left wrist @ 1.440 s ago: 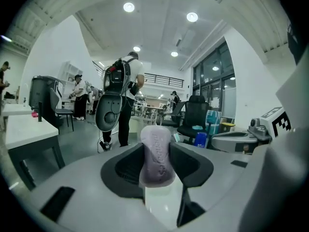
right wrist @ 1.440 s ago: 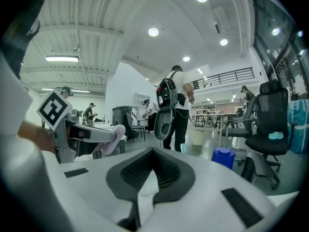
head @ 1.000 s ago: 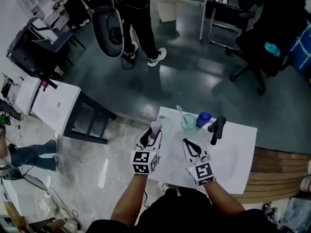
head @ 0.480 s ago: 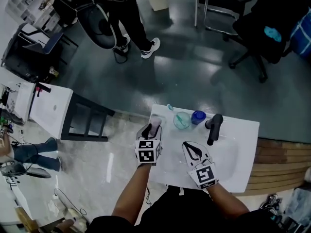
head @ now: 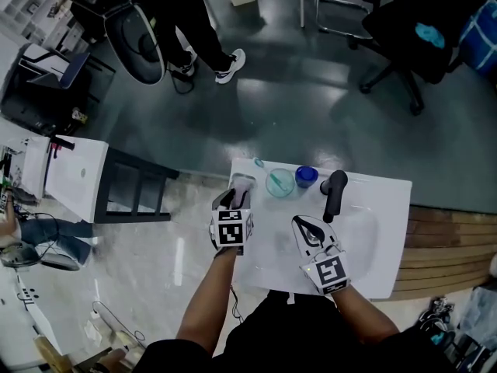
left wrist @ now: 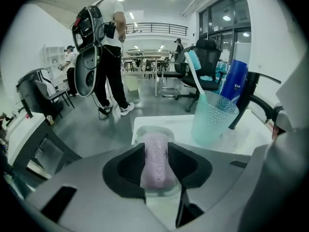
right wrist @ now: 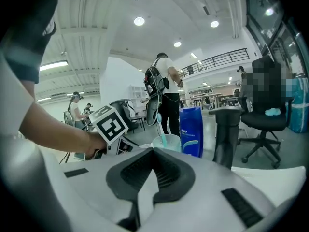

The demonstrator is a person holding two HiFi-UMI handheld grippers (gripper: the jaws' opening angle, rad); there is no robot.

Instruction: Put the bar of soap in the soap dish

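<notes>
A lilac bar of soap (left wrist: 157, 164) lies lengthwise between the pads of my left gripper (left wrist: 157, 151), whose jaws are closing on it. Both pads touch its sides. The soap rests low in the clear soap dish (left wrist: 153, 130), which stands at the far left corner of the white counter (head: 388, 278). In the head view the left gripper (head: 239, 196) tilts down at the soap dish (head: 242, 181). My right gripper (head: 301, 224) hovers over the counter's middle, shut and holding nothing; its pads meet in the right gripper view (right wrist: 153, 151).
Behind the dish stand a teal cup with a toothbrush (head: 279, 183), a blue bottle (head: 306, 176) and a black faucet (head: 334, 194) over the sink basin (head: 365, 231). A person stands on the floor beyond (head: 182, 22); a black stool (head: 136, 189) is at the left.
My left gripper has come down and tipped forward, bringing the soap from above the counter into the dish. The right gripper has drifted a little.
</notes>
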